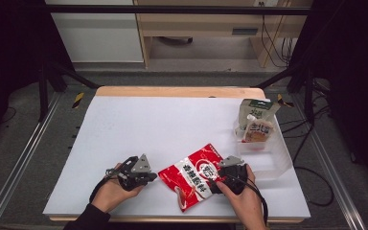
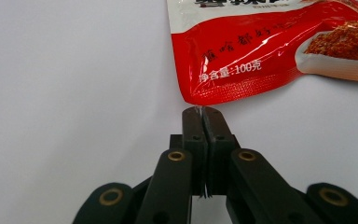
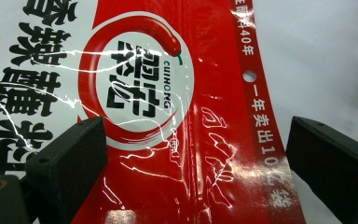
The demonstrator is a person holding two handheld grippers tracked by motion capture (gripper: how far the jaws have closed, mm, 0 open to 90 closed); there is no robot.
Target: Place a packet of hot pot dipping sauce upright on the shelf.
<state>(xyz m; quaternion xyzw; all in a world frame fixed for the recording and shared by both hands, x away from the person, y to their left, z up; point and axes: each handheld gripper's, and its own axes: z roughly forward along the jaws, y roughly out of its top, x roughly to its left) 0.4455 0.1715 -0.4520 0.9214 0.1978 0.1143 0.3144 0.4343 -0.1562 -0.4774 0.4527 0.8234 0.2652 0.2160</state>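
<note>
Glossy red-and-white plastic seasoning packet (image 3: 168, 116) cut off by all four edges in right gripper view; top and right edges crop it in left gripper view. Right tool (image 1: 220, 178) covers its right edge in high view. Print on the two pouches in the clear plastic bin (image 1: 280, 160) too small to read.

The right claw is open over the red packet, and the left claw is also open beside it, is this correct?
Only partly. The left claw is shut, jaws pressed together just short of the red packet, as the left gripper view shows. The right claw is indeed open over the packet.

Glossy plastic red pouch (image 3: 186, 140), matt white tabletop (image 1: 139, 129)
</note>
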